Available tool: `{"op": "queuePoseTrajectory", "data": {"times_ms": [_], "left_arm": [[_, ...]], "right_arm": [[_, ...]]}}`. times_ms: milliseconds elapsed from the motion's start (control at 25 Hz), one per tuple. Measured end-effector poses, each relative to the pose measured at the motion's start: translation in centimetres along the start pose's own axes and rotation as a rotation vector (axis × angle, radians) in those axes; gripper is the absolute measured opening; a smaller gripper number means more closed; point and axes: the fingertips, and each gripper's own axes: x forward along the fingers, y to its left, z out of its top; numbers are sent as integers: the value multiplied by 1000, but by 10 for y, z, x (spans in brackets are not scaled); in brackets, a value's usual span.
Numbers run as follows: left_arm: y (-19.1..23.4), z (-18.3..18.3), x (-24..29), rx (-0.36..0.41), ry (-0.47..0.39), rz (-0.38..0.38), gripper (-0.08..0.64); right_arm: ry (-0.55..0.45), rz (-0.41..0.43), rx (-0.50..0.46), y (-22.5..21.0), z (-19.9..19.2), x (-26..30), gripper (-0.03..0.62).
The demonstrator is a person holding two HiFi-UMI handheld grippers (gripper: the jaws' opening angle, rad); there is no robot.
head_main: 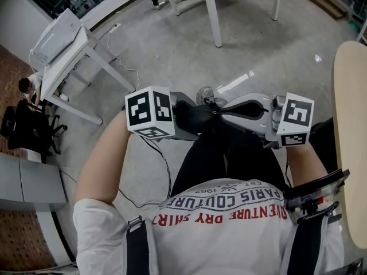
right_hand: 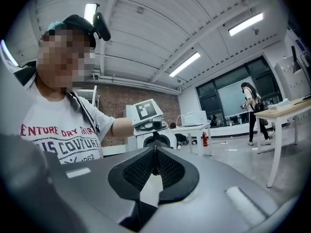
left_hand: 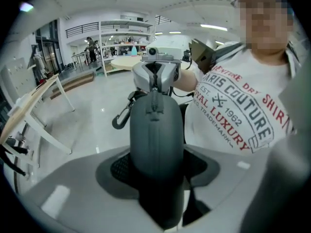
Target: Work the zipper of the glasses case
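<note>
Left gripper view: glasses case (left_hand: pixel 155 135) w/ carabiner (left_hand: pixel 125 111).

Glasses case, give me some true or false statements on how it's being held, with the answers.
1. The left gripper is clamped on the glasses case. True.
2. The case lies flat on a table. False: it is held in the air in front of the person, above the floor.
3. The right gripper has its jaws wide open, clear of the case. False: its jaws are nearly together, and its tips appear to pinch the zipper pull at the case's far end.
4. A clip hangs from the far end of the case. True.
</note>
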Motion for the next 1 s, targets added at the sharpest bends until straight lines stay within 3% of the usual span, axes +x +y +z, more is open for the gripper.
{"op": "queuePoseTrajectory", "data": {"times_ms": [120,640,1000], "left_arm": [[-2,4,-4,-36,-100,-24,250],[-11,19,-18,-110,-343,-90,249],[-14,42,-43,-178,-668,-130,249]], "right_arm": [[-13,3,4,-1,2,-1,17],[-65,19,24,3,10,-1,17],[-120,46,60,7,20,-1,17]]}}
